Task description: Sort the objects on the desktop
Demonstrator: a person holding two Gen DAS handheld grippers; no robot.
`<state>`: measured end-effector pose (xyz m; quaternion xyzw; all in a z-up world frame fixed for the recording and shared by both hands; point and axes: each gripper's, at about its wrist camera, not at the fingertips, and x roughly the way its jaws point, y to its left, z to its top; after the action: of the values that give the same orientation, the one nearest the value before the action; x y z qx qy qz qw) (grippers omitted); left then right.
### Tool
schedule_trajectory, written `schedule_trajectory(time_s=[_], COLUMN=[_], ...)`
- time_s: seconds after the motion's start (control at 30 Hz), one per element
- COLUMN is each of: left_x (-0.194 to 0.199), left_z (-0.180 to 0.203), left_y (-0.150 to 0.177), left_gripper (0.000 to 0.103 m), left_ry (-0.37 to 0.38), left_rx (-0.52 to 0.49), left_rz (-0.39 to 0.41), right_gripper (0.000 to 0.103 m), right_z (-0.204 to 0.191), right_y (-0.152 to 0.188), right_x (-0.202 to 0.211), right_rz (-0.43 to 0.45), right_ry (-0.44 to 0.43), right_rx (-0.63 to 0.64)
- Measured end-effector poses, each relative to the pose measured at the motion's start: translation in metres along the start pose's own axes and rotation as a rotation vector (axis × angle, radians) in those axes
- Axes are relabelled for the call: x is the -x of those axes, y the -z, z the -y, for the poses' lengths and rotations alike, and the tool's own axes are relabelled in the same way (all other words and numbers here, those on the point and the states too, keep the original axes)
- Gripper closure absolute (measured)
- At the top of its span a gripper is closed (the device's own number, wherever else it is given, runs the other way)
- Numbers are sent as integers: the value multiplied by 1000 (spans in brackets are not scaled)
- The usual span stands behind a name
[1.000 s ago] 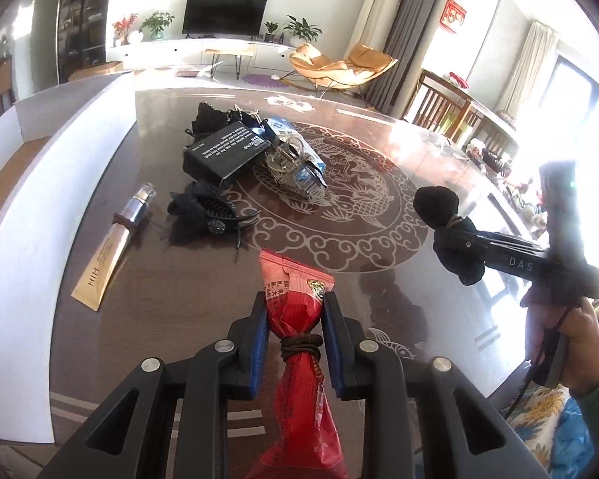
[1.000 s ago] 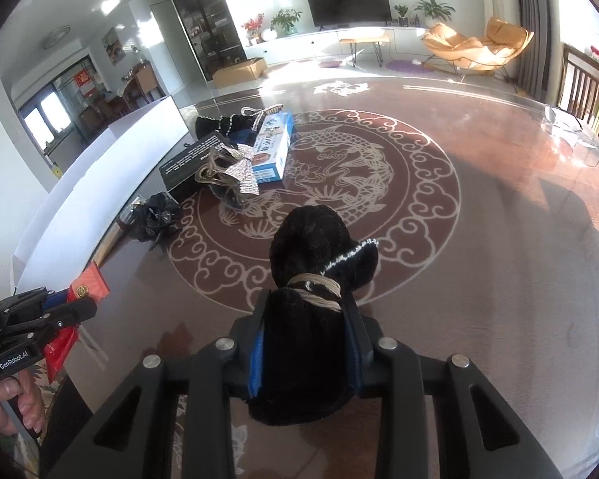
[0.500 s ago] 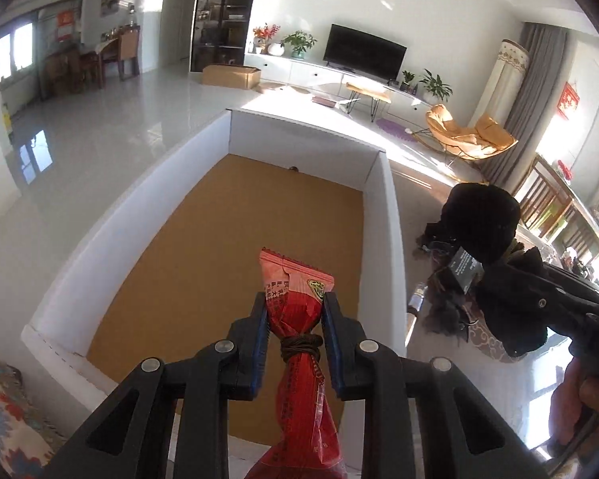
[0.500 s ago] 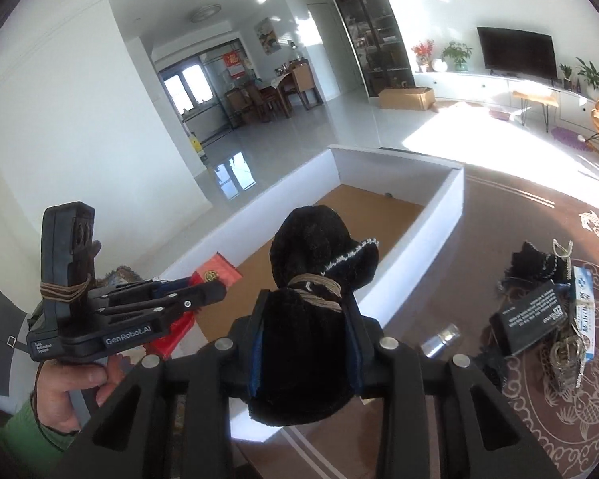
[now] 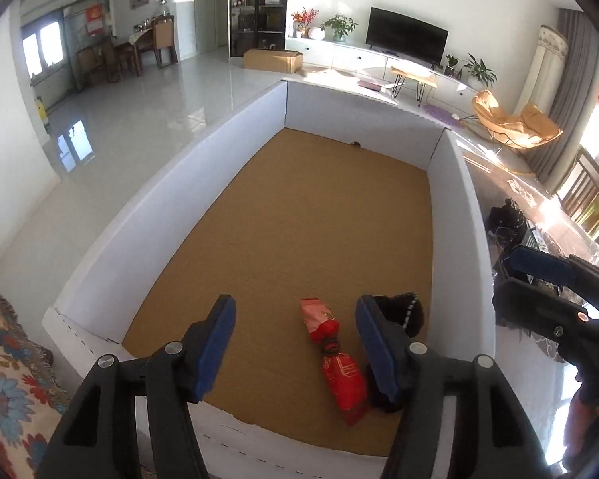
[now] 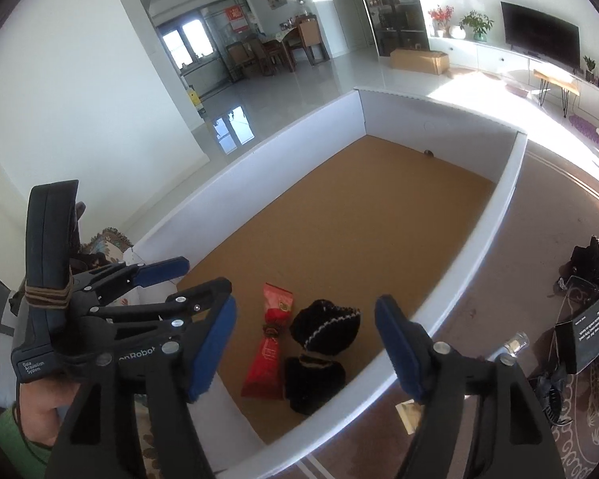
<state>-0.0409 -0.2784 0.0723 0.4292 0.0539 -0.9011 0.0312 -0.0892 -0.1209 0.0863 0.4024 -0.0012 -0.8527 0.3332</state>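
Fingers of both grippers stand apart with nothing between them: the jaws have just been opening, and the two loads lie loose on the box floor. The left gripper (image 5: 295, 329) hangs over the near end of the white box (image 5: 171, 183), and the red packet (image 5: 335, 355) lies straight below its gap, a little toward the right-hand finger, its long axis running away from the camera and tilted slightly. The black pouch (image 6: 319, 353) sits touching the packet's right side, close to the box's right wall; it lies below the gap of the right gripper (image 6: 305, 335).

What remains to sort is out on the brown bench (image 6: 519, 239) to the right of the box: a black printed carton (image 6: 591, 329) and a dark tangled heap (image 6: 591, 259) beyond it. My judgement is that the right hand is nearer to those.

Materials: the packet is glossy crinkled foil, cinched at the middle by a band; the pouch is soft, fuzzy fabric with a pale beaded trim, tied at its waist. The box has smooth white card walls and a matt tan floor.
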Motion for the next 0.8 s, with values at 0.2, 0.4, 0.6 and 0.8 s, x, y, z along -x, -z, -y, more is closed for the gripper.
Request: schedule_trajectory(time_s=[0.2,0.4,0.6,0.8], left_x=[72,20,-51,-73], left_z=[109,228,277,314], left_y=[38,117,145,135], left_gripper=[15,0,1,0], left_ry=[247,380,275,190], left_rx=[-174,-301,-271,-375], left_rz=[90,-72,-109,-94], right_gripper=[2,1,1,1], right_z=[77,186,217,233], right_y=[77,185,238,244], right_x=[98,147,178,162], right_rz=[203,21,-28,-49], right_ry=[224,539,626,663], right_rx=[-60,-217,-304,-363])
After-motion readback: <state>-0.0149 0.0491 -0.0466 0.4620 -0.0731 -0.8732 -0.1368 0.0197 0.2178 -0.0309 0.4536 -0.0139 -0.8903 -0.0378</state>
